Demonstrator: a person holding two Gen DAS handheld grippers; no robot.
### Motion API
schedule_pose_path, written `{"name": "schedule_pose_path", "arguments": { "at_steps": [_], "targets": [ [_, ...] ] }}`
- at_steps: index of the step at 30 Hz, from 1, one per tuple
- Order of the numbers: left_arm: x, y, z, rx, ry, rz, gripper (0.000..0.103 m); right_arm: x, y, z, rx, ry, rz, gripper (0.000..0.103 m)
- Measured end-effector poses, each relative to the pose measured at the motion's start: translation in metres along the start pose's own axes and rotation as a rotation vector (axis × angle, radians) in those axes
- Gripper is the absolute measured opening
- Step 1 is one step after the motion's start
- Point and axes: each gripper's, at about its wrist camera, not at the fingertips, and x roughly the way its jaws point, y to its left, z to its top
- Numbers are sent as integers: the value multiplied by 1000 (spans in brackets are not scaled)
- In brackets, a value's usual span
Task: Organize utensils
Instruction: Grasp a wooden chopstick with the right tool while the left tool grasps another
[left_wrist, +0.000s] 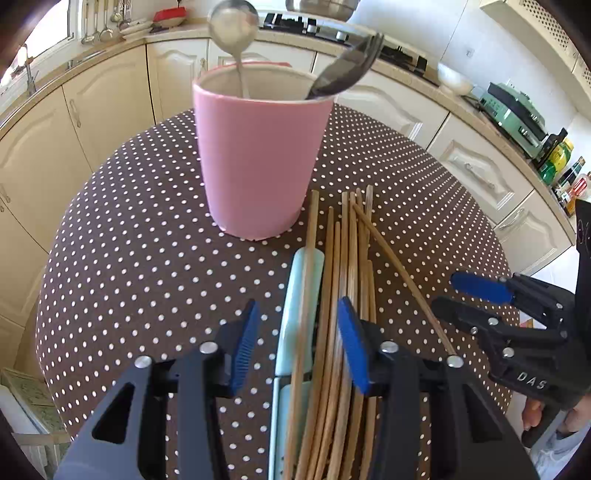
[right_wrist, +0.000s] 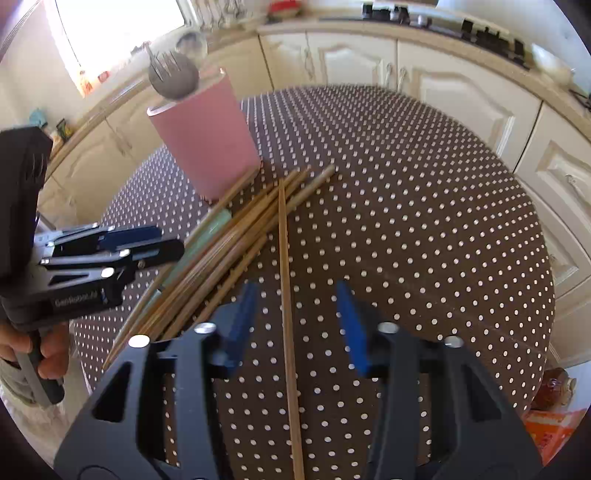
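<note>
A pink cup (left_wrist: 258, 158) stands upright on the dotted tablecloth (left_wrist: 129, 258), holding a spoon (left_wrist: 233, 26) and a fork (left_wrist: 347, 66). Just beside it lies a bundle of wooden chopsticks (left_wrist: 343, 295) on a pale green holder (left_wrist: 301, 295). The left gripper (left_wrist: 299, 347) is spread around one chopstick and the holder, pads clear. The right gripper (right_wrist: 293, 325) is spread around a single chopstick (right_wrist: 284, 258), not pinching it

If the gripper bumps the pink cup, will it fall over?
Maybe. The pink cup is tall, with a base narrower than its rim, and the spoon and fork stick out on top, so it may tip. On the dotted tablecloth it probably won't slide easily.
</note>
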Motion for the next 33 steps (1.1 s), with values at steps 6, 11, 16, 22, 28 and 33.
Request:
{"name": "schedule_pose_path", "arguments": {
  "at_steps": [6, 11, 16, 22, 28, 33],
  "targets": [
    [11, -7, 14, -7, 39, 14, 29, 17, 5, 8, -54, 100, -15, 32],
    [25, -12, 24, 5, 77, 34, 19, 30, 6, 14, -77, 154, -33, 26],
    [36, -17, 32, 9, 83, 31, 8, 43, 9, 32, -87, 178, -32, 13],
    [33, -15, 29, -6, 46, 12, 5, 50, -2, 47, -58, 170, -9, 6],
    [8, -17, 17, 9, -53, -40, 5, 38, -15, 40, -18, 94, 21, 6],
    [-14, -28, 5, 59, -138, -82, 5, 16, -20, 40, 6, 3, 81, 6]
  ]
}}
